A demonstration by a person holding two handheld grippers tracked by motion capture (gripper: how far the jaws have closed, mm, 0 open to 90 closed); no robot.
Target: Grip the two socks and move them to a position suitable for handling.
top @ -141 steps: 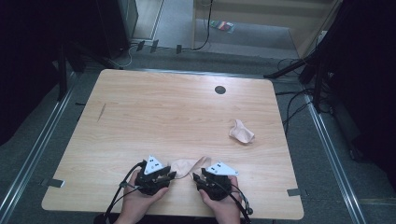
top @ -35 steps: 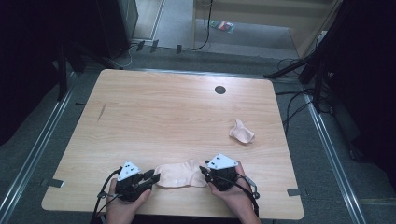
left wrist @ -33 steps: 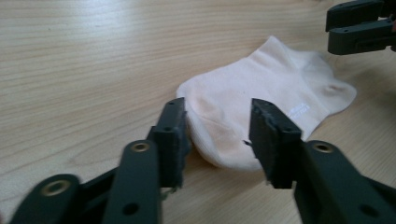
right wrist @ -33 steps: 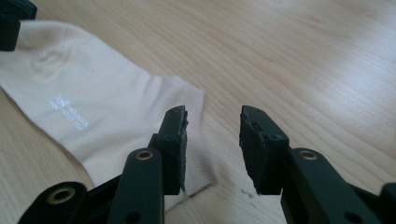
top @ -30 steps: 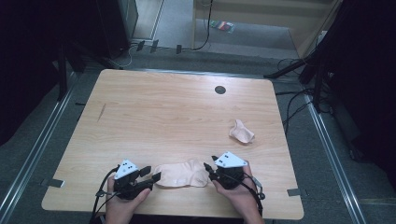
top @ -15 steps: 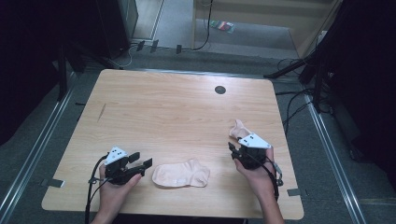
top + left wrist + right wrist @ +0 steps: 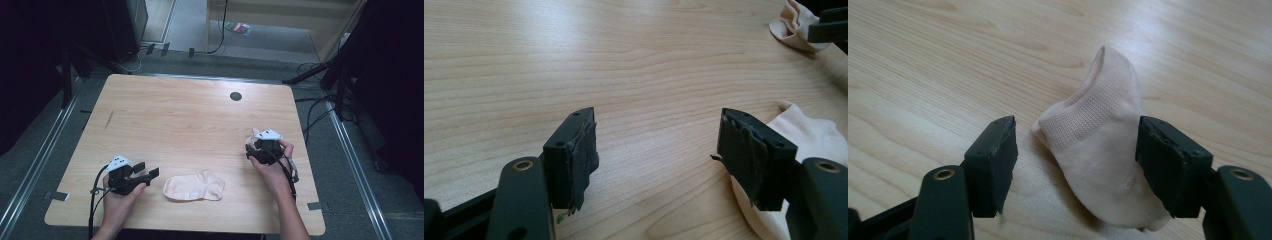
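Left gripper (image 7: 150, 173) sits nearest the person's edge of the table (image 7: 165, 115), jaws apart with bare wood between them; they have just been opening and hold nothing. Just off its right jaw lies the flat sock (image 7: 194, 187), spread smooth and let go, its edge showing beside that jaw in the left gripper view (image 7: 809, 132). Farther out, the right gripper (image 7: 255, 145) has its jaws apart, also freshly widened, with the crumpled sock (image 7: 1098, 150) between the pads; the right pad looks about touching the fabric, the left pad stands clear, so no grip yet. That sock lies bunched, cuff raised toward the far side. Likely step: pick up this second sock and bring it to the first. Risks, as I judge them: closing here could pinch a single layer at the fold, so the sock unrolls or slips out on the lift; the right pad may shove the limp bundle sideways before the left one meets it; pads coming down too low could scrape the wood rather than catch cloth.
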